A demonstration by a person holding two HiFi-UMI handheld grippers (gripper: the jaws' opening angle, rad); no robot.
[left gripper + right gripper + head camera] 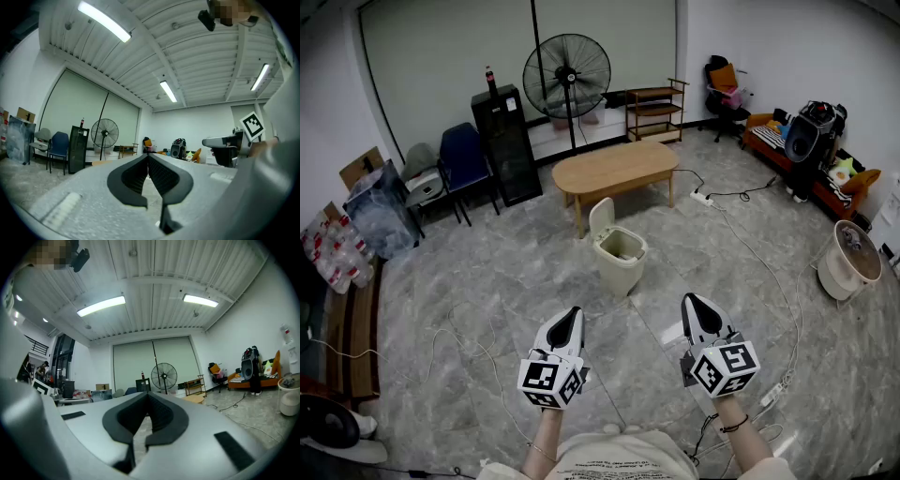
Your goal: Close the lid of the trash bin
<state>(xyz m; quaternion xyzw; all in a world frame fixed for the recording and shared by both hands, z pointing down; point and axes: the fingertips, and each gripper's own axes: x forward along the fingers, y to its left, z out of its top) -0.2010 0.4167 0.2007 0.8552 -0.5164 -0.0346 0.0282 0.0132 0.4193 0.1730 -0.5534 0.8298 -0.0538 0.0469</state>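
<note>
While both grippers are held level over the grey tiled floor (pixel 487 281), the stock of the room reads as follows.

Task items:
- Trash bin (pixel 621 260), one: beige, standing on the floor just in front of the table.
- Lid (pixel 601 217), one: raised upright at the bin's far left edge, leaving the bin mouth open.

Grippers, two:
- Left gripper (pixel 572 315): in its own view the ribbed pads (pixel 134 176) meet at the tips, with nothing between them.
- Right gripper (pixel 693 304): pads (pixel 161 412) likewise together at the tips and empty.
- One marker cube sits behind each.

Position: the bin stands ahead of the fingertips and well apart from them, roughly between the lines of the two grippers. Neither pair of pads touches the bin or the lid.

Furnishings:
- Wooden table (pixel 614 169), one, oval-topped.
- Pedestal fan (pixel 567 75), one, behind the table.
- Black cabinet (pixel 507 145), one, possibly a small fridge, with one bottle (pixel 489 77) on top.
- Chairs by the left wall, two: a blue chair (pixel 466 159) and a grey chair (pixel 422 173).
- Office chair (pixel 724 89), one, in the far right corner.
- Wooden shelf unit (pixel 656 109), one.
- Speaker (pixel 806 136), one, by the right wall.
- Power strip (pixel 701 197), one, with cables trailing over the floor.
</note>
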